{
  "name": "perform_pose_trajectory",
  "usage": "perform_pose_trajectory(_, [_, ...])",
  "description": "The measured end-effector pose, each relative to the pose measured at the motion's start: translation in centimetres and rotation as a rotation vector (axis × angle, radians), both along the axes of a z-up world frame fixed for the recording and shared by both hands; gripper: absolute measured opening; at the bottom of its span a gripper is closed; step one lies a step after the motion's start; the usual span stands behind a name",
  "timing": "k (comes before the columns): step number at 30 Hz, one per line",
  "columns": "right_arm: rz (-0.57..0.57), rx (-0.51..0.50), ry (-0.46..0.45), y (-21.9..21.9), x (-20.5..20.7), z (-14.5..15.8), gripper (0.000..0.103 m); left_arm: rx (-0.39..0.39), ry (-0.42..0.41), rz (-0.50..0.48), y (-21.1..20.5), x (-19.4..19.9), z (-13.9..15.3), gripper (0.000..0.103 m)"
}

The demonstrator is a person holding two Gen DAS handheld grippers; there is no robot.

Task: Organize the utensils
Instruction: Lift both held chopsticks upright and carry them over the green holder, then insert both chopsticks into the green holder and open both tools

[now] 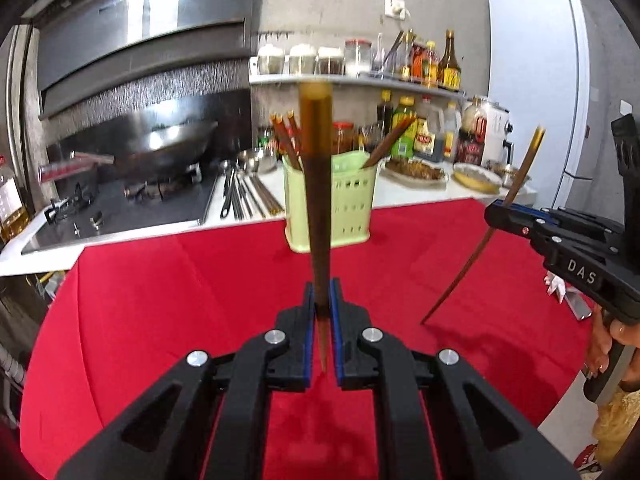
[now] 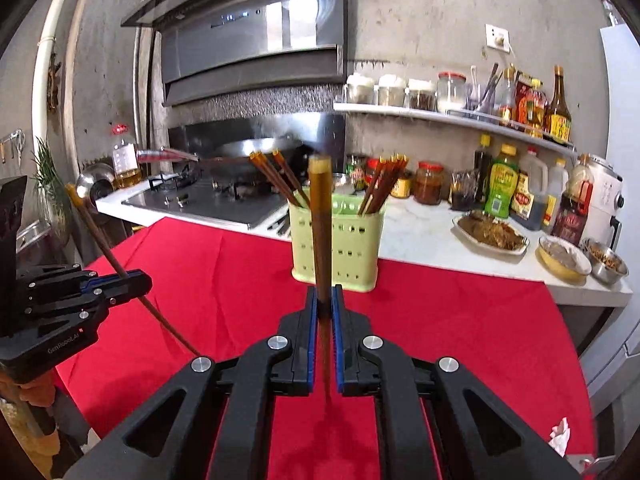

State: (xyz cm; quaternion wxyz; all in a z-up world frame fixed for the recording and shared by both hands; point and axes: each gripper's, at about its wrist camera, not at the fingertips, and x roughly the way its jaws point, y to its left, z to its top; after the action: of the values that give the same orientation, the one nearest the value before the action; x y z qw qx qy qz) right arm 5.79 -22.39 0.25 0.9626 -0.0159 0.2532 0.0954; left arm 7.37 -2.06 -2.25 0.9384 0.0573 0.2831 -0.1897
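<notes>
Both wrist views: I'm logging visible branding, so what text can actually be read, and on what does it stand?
"DAS" – on the body of the right gripper, seen in the left wrist view.
"GenRobot.AI" – on the body of the left gripper, seen in the right wrist view.
Labels on the sauce bottles and the shelf bottles: too small and blurred to read.

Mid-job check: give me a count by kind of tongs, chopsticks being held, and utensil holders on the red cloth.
Tongs: 2, left tongs and right tongs, each shut on one chopstick
Held chopsticks: 2, left chopstick, right chopstick
Green holder: 1
Total: 5
Chopsticks inside the holder overlap too much to count.
</notes>
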Motion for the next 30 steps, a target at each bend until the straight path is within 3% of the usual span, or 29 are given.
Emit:
perform_pose_trajectory(9, [-0.008,-0.004,-0.004,-0.2,-0.1,0.3,0.007,0.005,-0.041,0.009,-0.4,0.6,1.1,0.006])
perform_pose_trajectory(16, [-0.004,0.012,-0.014,-0.9,3.0,1.9,0.007,-0.002,-0.087,-0.020,-2.5,3.1,3.6,0.007])
perform_pose_trajectory(22, [0.013,0.008,-0.097,-0.3,7.1,4.8,0.007,-0.005,-0.113,-0.084,-5.7,7.3,5.8,0.007])
perform_pose_trajectory(30, [0.010,0.084,-0.219,-2.2,11.2,8.2,0.007,-0.096,-0.172,-0.058,-7.2,13.2,8.9,0.007])
